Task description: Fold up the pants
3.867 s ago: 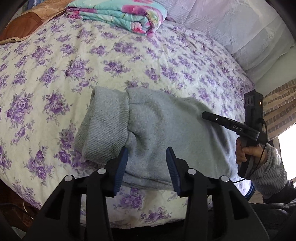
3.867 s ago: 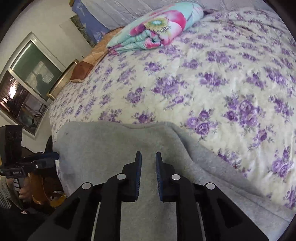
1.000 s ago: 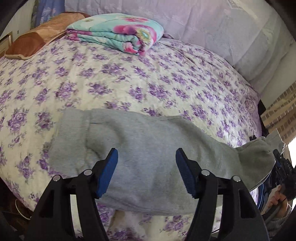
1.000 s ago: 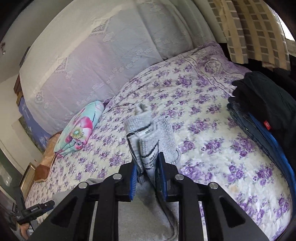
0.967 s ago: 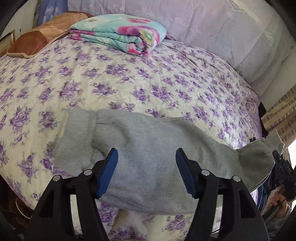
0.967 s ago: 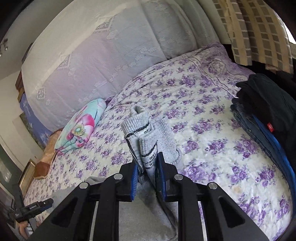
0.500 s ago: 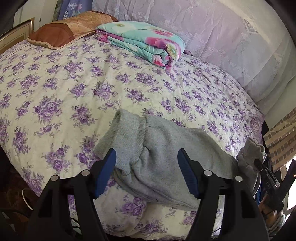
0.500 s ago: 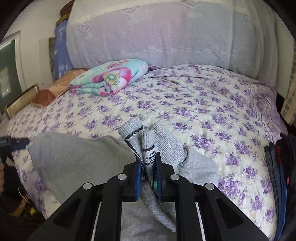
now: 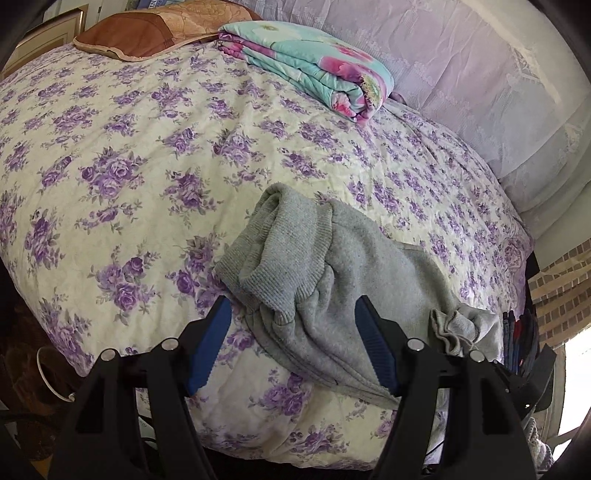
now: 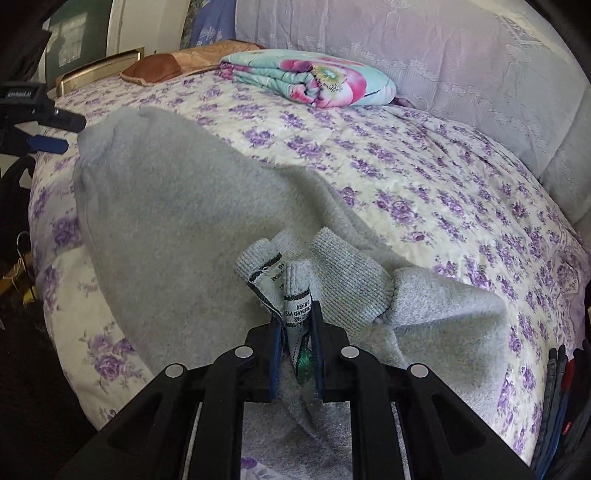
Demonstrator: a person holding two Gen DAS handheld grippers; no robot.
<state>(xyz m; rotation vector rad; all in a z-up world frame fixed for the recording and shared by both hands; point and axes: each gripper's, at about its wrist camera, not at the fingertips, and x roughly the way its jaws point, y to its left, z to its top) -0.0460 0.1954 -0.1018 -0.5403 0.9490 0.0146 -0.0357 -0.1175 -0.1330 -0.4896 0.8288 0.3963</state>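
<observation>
your right gripper (image 10: 297, 347) has its jaws pinched on the ribbed waistband (image 10: 295, 284) of the grey pants (image 10: 177, 221), care label showing between the pads; they are easing apart a little, cloth still between them. your left gripper (image 9: 295, 343) stands wide open, nothing pressed by either pad; the bunched ribbed cuffs (image 9: 280, 258) lie just beyond and between its fingers, the pant fabric passing under the right-hand finger.

key relation: in the right wrist view the pants run from the held waistband away up-left across the bed (image 10: 424, 166), long axis diagonal, ending near the left gripper at the bed's near-left edge. so each claw is at its own end: right hand nearer the waistband, left nearer the cuffs. judgement: the coming fold wants one end carried along that axis onto the other.

count: one pair of pants, two grippers, one bed. farther back, one folded floral quilt (image 9: 310, 62), one brown pillow (image 9: 147, 33). dark clothes stacked at the bed's right edge (image 10: 565, 398); number not clear.
</observation>
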